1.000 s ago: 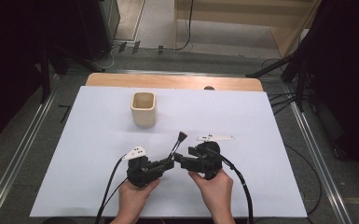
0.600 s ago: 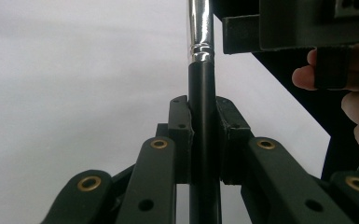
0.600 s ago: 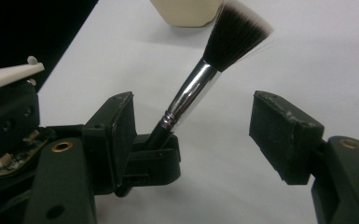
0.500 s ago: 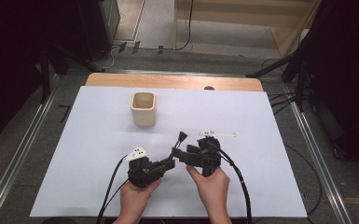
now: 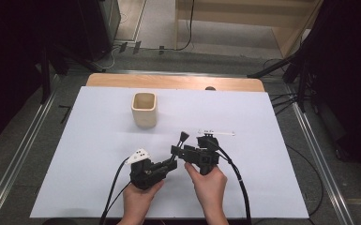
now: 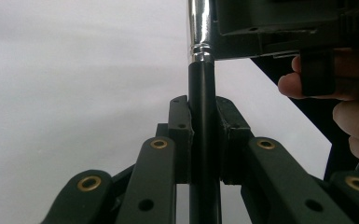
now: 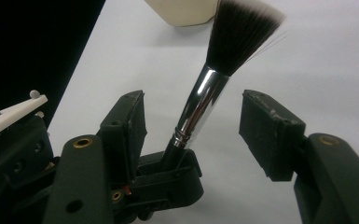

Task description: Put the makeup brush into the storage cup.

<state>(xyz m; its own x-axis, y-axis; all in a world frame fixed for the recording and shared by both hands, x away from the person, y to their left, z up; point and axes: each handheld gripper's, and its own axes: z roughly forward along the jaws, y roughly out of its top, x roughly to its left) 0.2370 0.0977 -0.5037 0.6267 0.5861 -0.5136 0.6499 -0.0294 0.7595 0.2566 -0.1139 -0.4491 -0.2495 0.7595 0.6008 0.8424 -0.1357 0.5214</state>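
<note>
Fingers of the left gripper [image 6: 204, 135] are clamping the makeup brush [image 7: 205, 100] by its black handle, low centre of the high view. Right gripper [image 7: 193, 126] jaws, which have just been closing, are straddling the chrome ferrule, pads not touching. Beige cup [image 5: 144, 109] is sitting farther up on the white table [image 5: 262, 178].
</note>
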